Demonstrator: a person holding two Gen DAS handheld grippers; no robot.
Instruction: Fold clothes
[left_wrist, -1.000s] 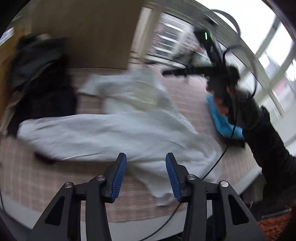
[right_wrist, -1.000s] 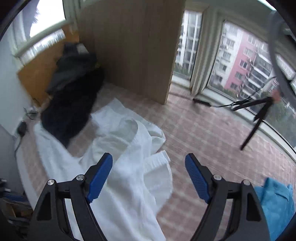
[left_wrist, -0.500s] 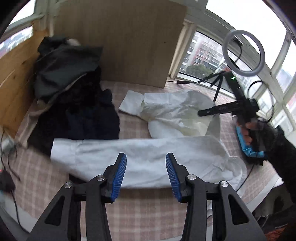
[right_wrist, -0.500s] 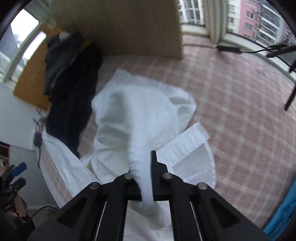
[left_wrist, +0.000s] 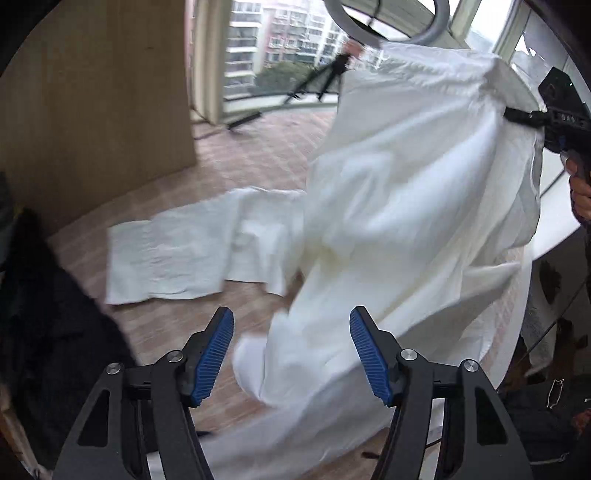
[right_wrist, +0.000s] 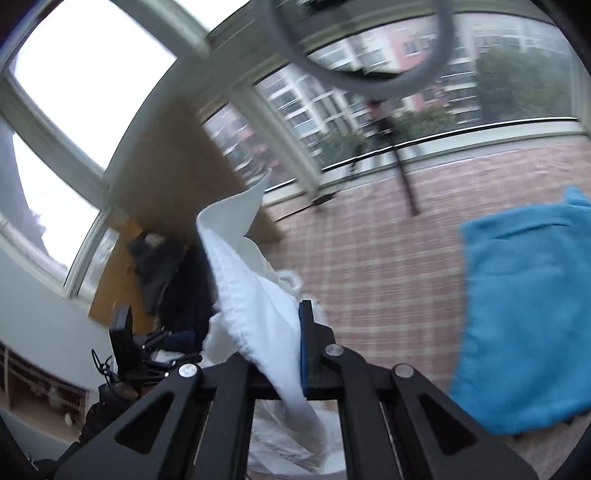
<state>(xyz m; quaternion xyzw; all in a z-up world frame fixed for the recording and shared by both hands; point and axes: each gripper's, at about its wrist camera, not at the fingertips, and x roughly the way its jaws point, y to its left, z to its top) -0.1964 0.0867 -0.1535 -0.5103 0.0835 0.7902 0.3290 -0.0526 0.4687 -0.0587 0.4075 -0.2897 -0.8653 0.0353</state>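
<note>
A white garment (left_wrist: 406, 192) hangs in the air, gathered at its top edge where my right gripper (left_wrist: 517, 115) is shut on it. One long part of it (left_wrist: 166, 254) still lies flat on the checked surface. In the right wrist view the cloth (right_wrist: 255, 295) is pinched against the blue pad (right_wrist: 305, 350) of my right gripper (right_wrist: 295, 354). My left gripper (left_wrist: 291, 354) is low in front of the hanging cloth, its jaws opening. The cloth's lower folds show in the gap, but the pads do not press on them.
A pile of dark clothes (left_wrist: 40, 325) lies at the left by a wooden board (left_wrist: 92, 96). A folded blue towel (right_wrist: 524, 314) rests on the checked surface (right_wrist: 388, 258). A ring light (left_wrist: 391, 26) on a tripod (left_wrist: 325, 81) stands at the windows.
My right gripper has shut on the white garment and lifted it off the surface. My left gripper has spread wider and swung towards the hanging cloth.
</note>
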